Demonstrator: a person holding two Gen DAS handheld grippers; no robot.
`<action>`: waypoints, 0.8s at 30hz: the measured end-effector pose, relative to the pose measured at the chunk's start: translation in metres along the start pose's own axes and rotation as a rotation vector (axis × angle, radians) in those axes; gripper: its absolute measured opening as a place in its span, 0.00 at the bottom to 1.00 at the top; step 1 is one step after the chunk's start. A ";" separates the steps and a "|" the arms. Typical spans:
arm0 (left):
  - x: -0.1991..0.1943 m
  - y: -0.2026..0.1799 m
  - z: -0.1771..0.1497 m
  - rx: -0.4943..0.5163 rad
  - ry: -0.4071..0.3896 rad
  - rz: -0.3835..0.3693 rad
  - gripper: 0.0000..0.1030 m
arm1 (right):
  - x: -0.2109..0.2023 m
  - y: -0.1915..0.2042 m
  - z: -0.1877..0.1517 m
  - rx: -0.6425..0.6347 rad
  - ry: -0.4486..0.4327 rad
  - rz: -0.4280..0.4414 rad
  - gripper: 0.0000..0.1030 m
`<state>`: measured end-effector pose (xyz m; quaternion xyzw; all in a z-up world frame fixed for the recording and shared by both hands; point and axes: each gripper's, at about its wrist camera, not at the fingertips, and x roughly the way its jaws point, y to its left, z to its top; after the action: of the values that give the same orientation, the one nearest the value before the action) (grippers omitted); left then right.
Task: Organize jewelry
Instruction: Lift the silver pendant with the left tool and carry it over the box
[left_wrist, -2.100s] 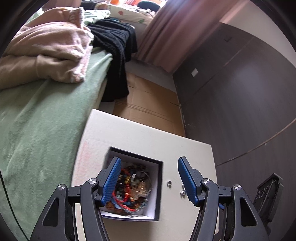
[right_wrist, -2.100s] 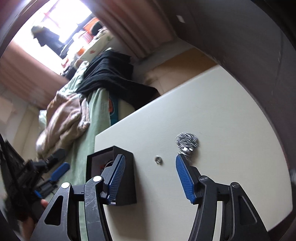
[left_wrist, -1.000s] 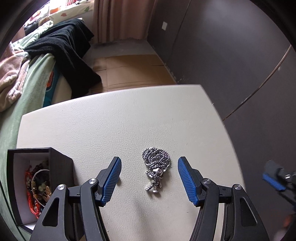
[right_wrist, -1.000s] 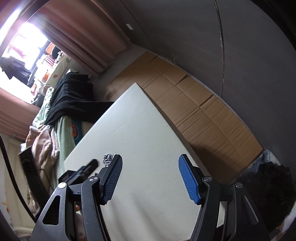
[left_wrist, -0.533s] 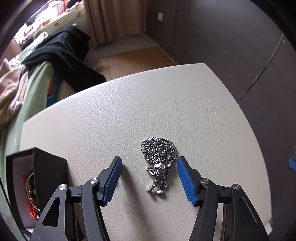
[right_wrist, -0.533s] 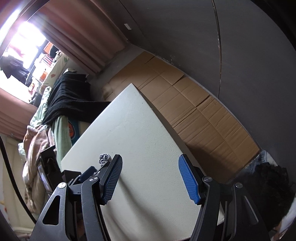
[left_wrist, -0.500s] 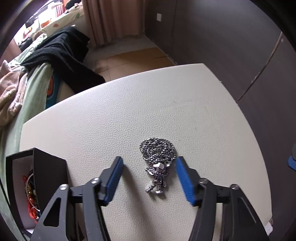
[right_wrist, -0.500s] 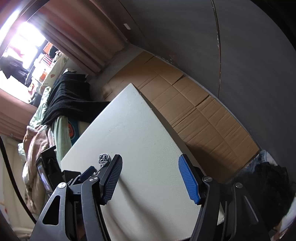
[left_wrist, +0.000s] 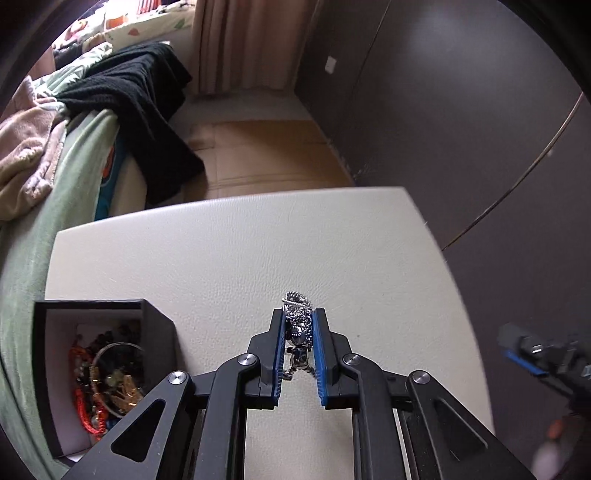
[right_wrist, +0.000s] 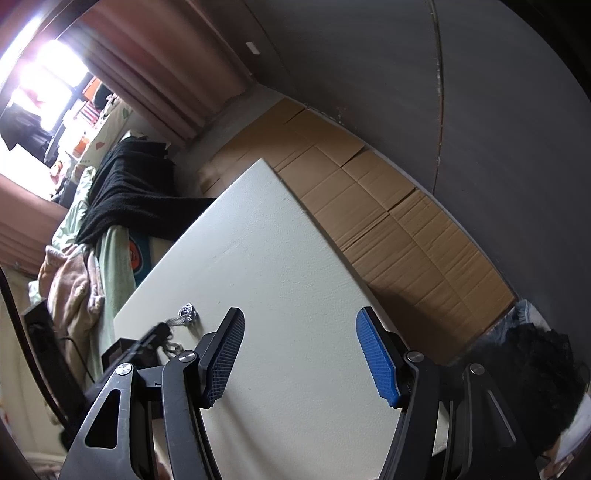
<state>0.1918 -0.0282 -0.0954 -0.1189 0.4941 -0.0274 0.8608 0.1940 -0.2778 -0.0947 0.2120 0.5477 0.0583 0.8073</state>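
Necklace (left_wrist: 298, 325): silver bead chain with a small metal figure pendant, lying on the cream worktop (left_wrist: 229, 251), pinched between the blue pads of the left tool (left_wrist: 299, 321). The chain's bunched coil pokes out just past the fingertips; the figure's legs hang in the gap behind the pads.

Risks, judged from this grip:
- The pads seem to bear mainly on the pendant body, with the chain loose. On lifting, the chain may uncoil and trail, then snag on the rim of the box.
- Smooth metal against narrow pads may slip or twist under its own weight, dropping the piece back onto the worktop or over its edge to the floor.
- A swinging pendant could miss the box opening when let go.

Appearance: bright polished silver, fine round beads heaped in a compact mound, pendant shaped like a little figure with limbs.

Box (left_wrist: 159, 332): black outside, white-lined, open, near the left tool on the worktop, already holding red cord, beads and a bangle.

Right tool (right_wrist: 299, 350): fingers spread wide, holding nothing, hovering over the bare worktop, well apart from the necklace.
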 end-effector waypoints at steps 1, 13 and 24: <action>-0.005 0.001 0.002 -0.004 -0.011 -0.007 0.14 | 0.001 0.003 -0.001 -0.008 0.003 0.000 0.62; -0.073 0.025 0.011 -0.065 -0.161 -0.083 0.14 | 0.009 0.039 -0.014 -0.102 0.011 0.038 0.62; -0.130 0.049 0.012 -0.110 -0.289 -0.132 0.14 | 0.025 0.082 -0.028 -0.203 0.015 0.071 0.57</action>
<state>0.1323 0.0428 0.0089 -0.2008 0.3570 -0.0392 0.9114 0.1895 -0.1878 -0.0913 0.1480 0.5373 0.1435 0.8178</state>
